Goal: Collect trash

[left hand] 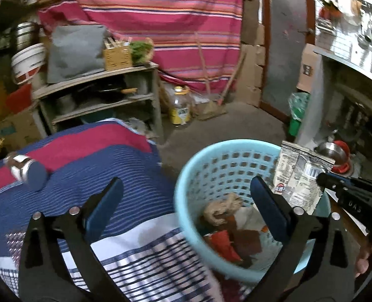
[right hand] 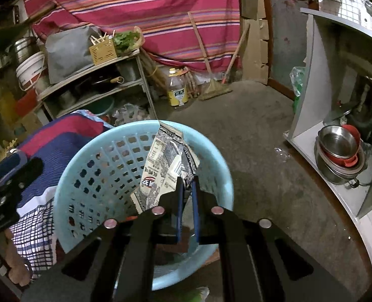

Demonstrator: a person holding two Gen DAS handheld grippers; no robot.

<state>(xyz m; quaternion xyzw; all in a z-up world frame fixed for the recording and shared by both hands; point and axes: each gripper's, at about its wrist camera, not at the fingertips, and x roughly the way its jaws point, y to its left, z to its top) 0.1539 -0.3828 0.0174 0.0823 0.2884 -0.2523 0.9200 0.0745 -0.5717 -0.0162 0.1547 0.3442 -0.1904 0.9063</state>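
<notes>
Silver wrapper [right hand: 160,173] pinched in right gripper [right hand: 186,188] (over basket [right hand: 85,156]) | left gripper [left hand: 186,201] wide, empty

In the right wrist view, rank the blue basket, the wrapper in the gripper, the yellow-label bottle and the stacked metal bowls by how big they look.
1. blue basket
2. wrapper, held close to the lens
3 and 4. yellow-label bottle and stacked metal bowls look similar; the bottle stands farther off, so no ranking.
</notes>
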